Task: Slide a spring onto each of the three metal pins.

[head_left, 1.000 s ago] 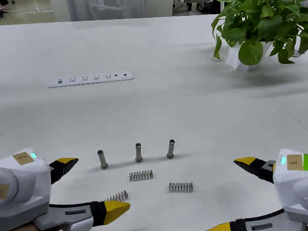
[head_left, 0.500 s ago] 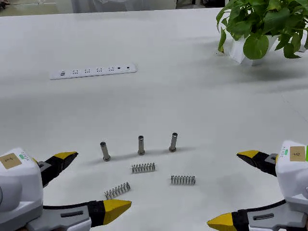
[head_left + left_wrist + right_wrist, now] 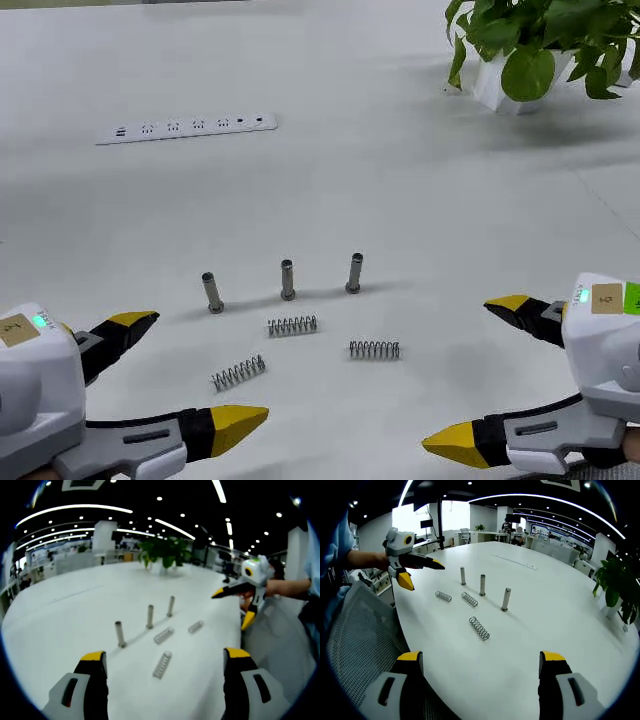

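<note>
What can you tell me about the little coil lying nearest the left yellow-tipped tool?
It is a short coil spring of thin silvery wire, metal by the look, with open, evenly spaced turns. It lies on its side on the white table, slanted to the row of pins and on none of them. It is the leftmost of three springs, in front of the left pin and apart from it. Only the table touches it; the left tool hangs open short of it.
</note>
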A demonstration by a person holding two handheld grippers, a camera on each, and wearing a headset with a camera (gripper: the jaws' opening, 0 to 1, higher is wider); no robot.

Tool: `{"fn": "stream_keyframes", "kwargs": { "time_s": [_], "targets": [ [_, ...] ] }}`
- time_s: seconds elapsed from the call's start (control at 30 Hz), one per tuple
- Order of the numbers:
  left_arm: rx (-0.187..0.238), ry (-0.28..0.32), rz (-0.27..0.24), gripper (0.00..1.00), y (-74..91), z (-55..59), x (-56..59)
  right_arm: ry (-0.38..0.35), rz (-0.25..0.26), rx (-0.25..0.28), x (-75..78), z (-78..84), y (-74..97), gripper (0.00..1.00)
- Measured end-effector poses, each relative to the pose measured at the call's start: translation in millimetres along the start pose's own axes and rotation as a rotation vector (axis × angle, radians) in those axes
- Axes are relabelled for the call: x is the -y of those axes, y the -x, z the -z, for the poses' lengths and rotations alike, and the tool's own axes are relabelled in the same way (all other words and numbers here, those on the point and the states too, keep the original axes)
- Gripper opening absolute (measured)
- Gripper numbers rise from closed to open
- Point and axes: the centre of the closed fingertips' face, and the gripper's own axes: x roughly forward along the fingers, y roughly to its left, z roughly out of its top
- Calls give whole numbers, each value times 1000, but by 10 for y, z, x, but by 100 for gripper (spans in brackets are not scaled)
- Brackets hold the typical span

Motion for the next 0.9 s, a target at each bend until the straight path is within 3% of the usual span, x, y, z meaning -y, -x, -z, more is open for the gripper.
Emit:
{"fn": "stream_keyframes", "kwargs": {
  "time_s": [0.23, 0.37, 0.5, 0.67, 0.8, 0.9],
  "targets": [
    [-37, -45, 30, 89, -76, 67, 97, -5, 1, -2, -9, 15, 7, 97],
    [-67, -77, 44, 72, -117, 101, 108, -8, 4, -1, -9, 22, 13, 97],
    [-152, -149, 65, 59, -143, 182, 88, -11, 6, -5, -12, 43, 23, 97],
    [-215, -163, 94, 46, -198, 214, 19, -15, 11, -2, -7, 46, 37, 98],
    [-303, -214, 122, 39, -214, 289, -20, -18, 12, 3, -8, 36, 54, 98],
    [-341, -226, 139, 30, -227, 326, -45, -19, 15, 3, 2, 44, 64, 98]
  ]
}}
